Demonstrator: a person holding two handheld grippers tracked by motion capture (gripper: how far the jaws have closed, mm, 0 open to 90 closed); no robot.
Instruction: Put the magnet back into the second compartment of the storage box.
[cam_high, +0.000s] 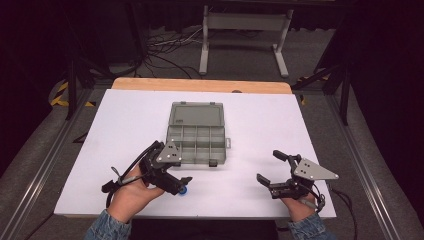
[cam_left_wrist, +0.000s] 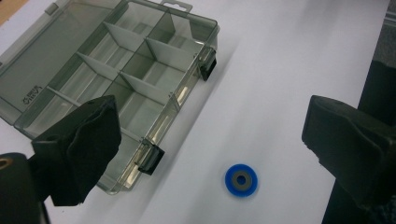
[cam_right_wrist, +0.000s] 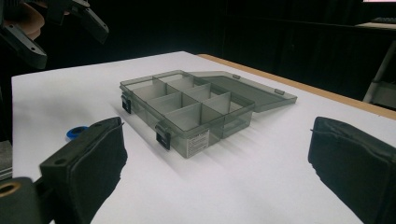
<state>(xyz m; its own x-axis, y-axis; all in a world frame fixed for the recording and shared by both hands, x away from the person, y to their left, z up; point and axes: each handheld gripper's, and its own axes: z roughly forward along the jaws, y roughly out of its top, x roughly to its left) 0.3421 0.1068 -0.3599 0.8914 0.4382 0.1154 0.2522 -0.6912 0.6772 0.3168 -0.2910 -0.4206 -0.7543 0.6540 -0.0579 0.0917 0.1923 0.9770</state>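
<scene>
A smoky-grey clear organizer box (cam_high: 196, 137) lies open mid-table, its lid (cam_high: 196, 113) flat behind it and its divided compartments empty. A small blue ring (cam_high: 184, 190) rests on the white sheet near the box's front left corner. My left gripper (cam_high: 175, 167) hovers open above that corner. In the left gripper view the blue ring (cam_left_wrist: 241, 179) lies between the spread jaws of the left gripper (cam_left_wrist: 210, 121), beside the box (cam_left_wrist: 116, 79). My right gripper (cam_high: 269, 166) is open, low at the front right, aimed at the box (cam_right_wrist: 187, 102). Its view also catches the ring (cam_right_wrist: 74, 132).
A white sheet (cam_high: 125, 120) covers the table, with a wooden edge (cam_high: 200, 85) at the back. Beyond it are a grey stand (cam_high: 245, 30) and cables on the floor. Black latches (cam_left_wrist: 150, 158) stick out from the box's front wall.
</scene>
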